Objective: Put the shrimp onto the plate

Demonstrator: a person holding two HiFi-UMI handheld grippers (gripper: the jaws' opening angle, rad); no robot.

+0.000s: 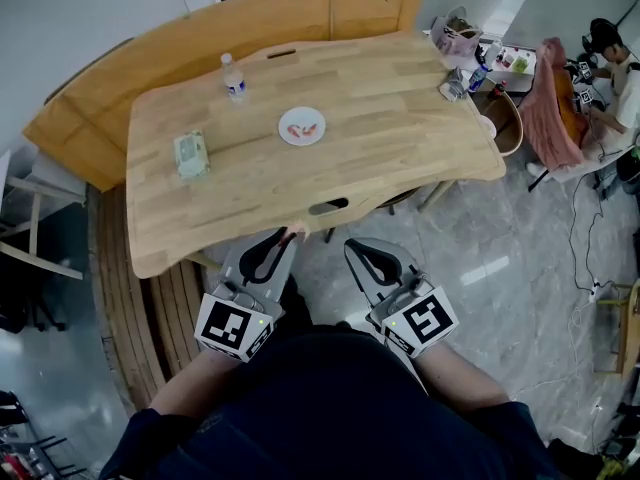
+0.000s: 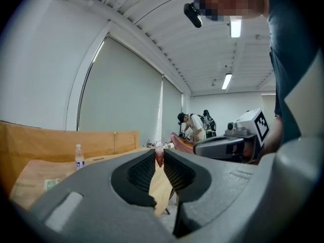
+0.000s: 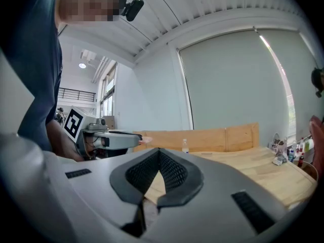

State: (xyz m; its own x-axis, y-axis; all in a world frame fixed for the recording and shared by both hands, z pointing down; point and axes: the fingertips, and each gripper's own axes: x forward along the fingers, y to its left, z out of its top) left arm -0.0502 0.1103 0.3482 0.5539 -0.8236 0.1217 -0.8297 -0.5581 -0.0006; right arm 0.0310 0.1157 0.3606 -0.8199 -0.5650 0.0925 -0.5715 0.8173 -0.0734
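Pale wood makes up the broad, round-cornered wooden table (image 1: 390, 118), with a curved wooden bench (image 1: 140, 63) along its far left side. Near the table's middle sits a round white plate (image 1: 284, 128) with two pink shrimp pieces (image 1: 302, 128) lying in it. A clear plastic water bottle (image 1: 233, 76) stands upright to the far left of the plate. A pale green packet (image 1: 191, 154) lies well to the plate's left.

The left gripper (image 1: 290, 234) is held at the near edge of the table, its jaws drawn in tight on a small pink shrimp (image 2: 159, 157) pinched at the very tips. In the head view this shrimp (image 1: 297, 232) pokes out just at the table's near edge, well apart from the plate and on the plate's near side.

The right gripper (image 1: 353, 247) is just beside the left one, to its right, off the table's near edge with grey tiled floor (image 1: 520, 258) below. Its own view shows the jaw tips meeting with nothing between them (image 3: 159, 151).

On the far right, clutter of small bottles and bags (image 1: 480, 53) crowds the table corner. A pink cloth (image 1: 552, 108) hangs beside it, and a seated person (image 1: 612, 63) is bent over some equipment.
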